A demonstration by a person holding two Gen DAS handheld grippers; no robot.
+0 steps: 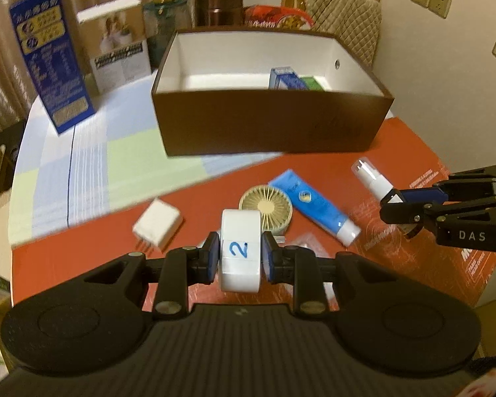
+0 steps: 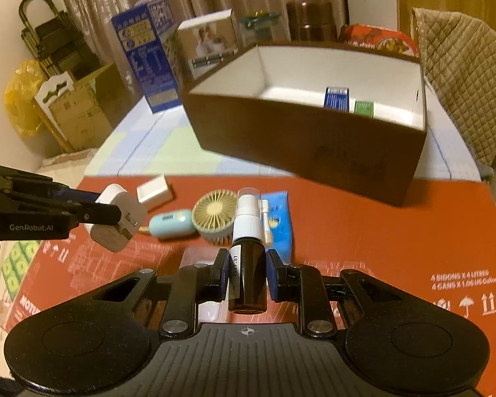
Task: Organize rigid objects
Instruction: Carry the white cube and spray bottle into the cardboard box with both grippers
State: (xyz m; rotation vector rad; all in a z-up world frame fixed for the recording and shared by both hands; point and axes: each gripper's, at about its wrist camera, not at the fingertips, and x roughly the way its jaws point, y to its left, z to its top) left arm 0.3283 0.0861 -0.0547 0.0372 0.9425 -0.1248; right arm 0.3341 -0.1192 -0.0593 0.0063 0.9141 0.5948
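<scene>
My left gripper (image 1: 238, 258) is shut on a white charger plug marked "2" (image 1: 240, 251), held above the red board; it also shows in the right wrist view (image 2: 115, 221). My right gripper (image 2: 248, 271) is shut on a brown spray bottle with a white nozzle (image 2: 248, 248), which also shows at the right of the left wrist view (image 1: 373, 178). The brown box with a white inside (image 1: 268, 125) stands ahead and holds a blue packet (image 1: 286, 79) and a green one (image 1: 310, 83).
On the red board (image 1: 396, 152) lie a small round fan (image 1: 266, 205), a blue tube (image 1: 314, 205), a white square adapter (image 1: 157, 223) and a pale blue oval device (image 2: 172, 223). Blue and white cartons (image 1: 49, 63) stand at the back left on the checked cloth.
</scene>
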